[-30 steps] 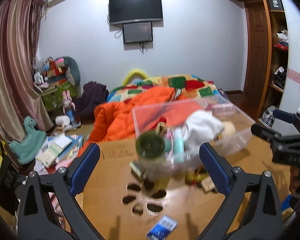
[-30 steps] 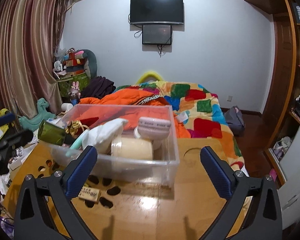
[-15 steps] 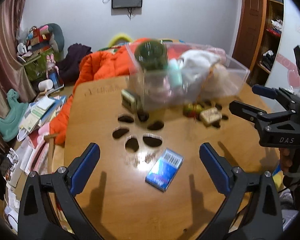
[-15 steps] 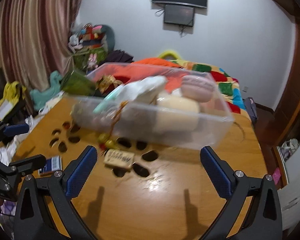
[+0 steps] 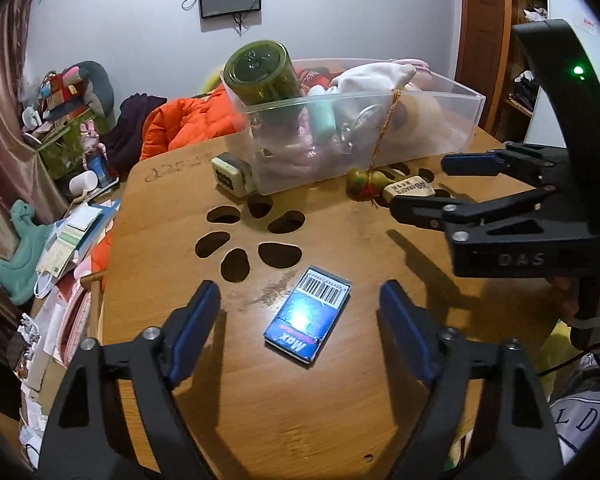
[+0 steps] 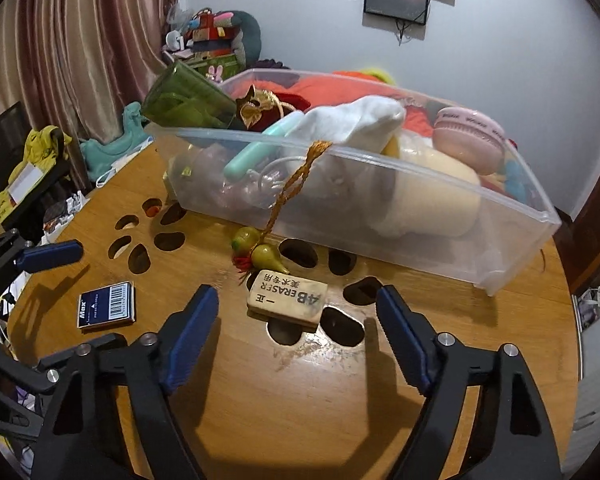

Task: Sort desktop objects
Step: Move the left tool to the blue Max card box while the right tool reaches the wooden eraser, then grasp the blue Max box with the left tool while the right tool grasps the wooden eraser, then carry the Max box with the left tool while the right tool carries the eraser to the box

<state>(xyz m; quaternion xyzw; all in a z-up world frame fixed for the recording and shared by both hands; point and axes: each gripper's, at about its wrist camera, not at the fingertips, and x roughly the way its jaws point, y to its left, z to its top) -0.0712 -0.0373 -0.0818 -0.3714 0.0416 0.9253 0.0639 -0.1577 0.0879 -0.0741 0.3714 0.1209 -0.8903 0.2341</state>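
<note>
Wooden table [image 5: 340, 420]: lying under everything, round-edged, with petal-shaped cut-outs.
Left gripper [image 5: 300, 312]: hovering over the flat blue "Max" box with a barcode [image 5: 307, 319], blue-padded jaws spread wide to either side of it, gripping nothing.
Right gripper [image 6: 297, 316]: hanging just short of the tan "4B ERASER" block [image 6: 287, 301], jaws gaping wide, holding nothing.
Clear plastic bin [image 6: 532, 236]: sitting behind the eraser, carrying a green glass jar [image 6: 186, 100], white cloth [image 6: 352, 122] and pink round case [image 6: 470, 142] (packed full).
Gourd charm [image 6: 258, 252]: resting beside the eraser, its cord draping over the bin's rim.
</note>
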